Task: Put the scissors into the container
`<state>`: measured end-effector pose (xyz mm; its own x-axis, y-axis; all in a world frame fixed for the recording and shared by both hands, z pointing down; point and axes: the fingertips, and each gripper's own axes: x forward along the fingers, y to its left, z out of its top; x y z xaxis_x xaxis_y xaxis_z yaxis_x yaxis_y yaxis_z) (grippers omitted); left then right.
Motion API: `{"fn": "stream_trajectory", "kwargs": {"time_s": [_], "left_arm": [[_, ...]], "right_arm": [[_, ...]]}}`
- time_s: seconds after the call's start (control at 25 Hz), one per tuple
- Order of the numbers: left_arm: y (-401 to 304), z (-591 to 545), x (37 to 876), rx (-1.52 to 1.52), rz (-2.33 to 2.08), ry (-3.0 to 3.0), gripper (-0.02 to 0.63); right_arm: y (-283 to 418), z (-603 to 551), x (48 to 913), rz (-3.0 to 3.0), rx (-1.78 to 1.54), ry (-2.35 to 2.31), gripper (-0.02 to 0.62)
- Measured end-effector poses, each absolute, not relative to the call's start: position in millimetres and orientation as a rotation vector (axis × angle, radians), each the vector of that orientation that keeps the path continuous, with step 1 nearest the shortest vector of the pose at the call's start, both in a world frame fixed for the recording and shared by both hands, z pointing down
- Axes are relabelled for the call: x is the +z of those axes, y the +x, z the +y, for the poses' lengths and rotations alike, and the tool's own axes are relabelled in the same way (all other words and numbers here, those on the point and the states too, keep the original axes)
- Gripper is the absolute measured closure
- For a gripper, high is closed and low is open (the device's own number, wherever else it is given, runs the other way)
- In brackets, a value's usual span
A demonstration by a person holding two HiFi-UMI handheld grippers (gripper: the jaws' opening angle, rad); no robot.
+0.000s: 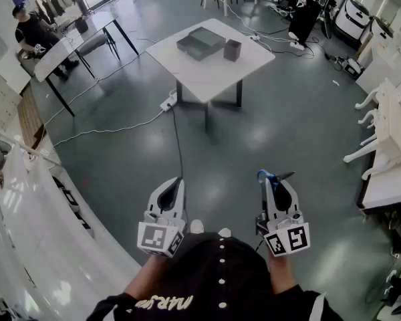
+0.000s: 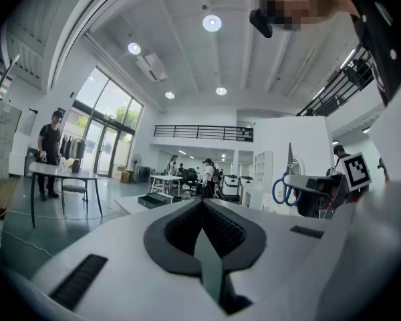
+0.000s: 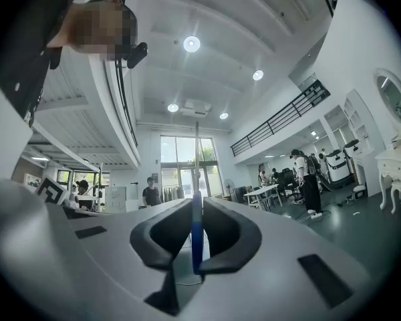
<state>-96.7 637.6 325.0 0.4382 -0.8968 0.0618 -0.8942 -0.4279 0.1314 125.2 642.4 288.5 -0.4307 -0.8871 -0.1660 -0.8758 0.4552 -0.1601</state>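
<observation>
Clamped edge-on between the dark pads (image 3: 230, 236) of the right gripper (image 3: 196, 209) stood blue-handled steel scissors (image 3: 196, 239), seen there as a thin blue strip with the blade a fine line rising above it. Only the left gripper view showed their side (blue loops low, blade upright). The left gripper (image 2: 202, 209) had its jaws together with nothing between them. The head view alone showed both grippers side by side over the grey floor (image 1: 120, 159), well apart from the square white table (image 1: 194, 72) ahead. On it, a small dark boxy container (image 1: 232, 50) stood beside a flat dark grey tray (image 1: 200, 43).
</observation>
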Motion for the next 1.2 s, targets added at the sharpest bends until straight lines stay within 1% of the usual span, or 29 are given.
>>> {"fn": "stream_trajectory", "kwargs": {"time_s": [0.36, 0.96, 1.2], "left_arm": [[-83.5, 641.4, 323.5, -0.020, -1.591, 2.544, 0.580], [-22.6, 650.2, 329.7, -0.047, -1.590, 2.525, 0.580], [-6.3, 625.8, 334.6, -0.028, -1.564, 2.547, 0.580]], "right_arm": [[137.9, 647.3, 287.5, 2.476, -0.070, -1.527, 0.537], [205.0, 657.0, 297.9, 2.458, -0.078, -1.538, 0.537], [220.5, 638.4, 304.8, 2.444, -0.089, -1.563, 0.537]]}}
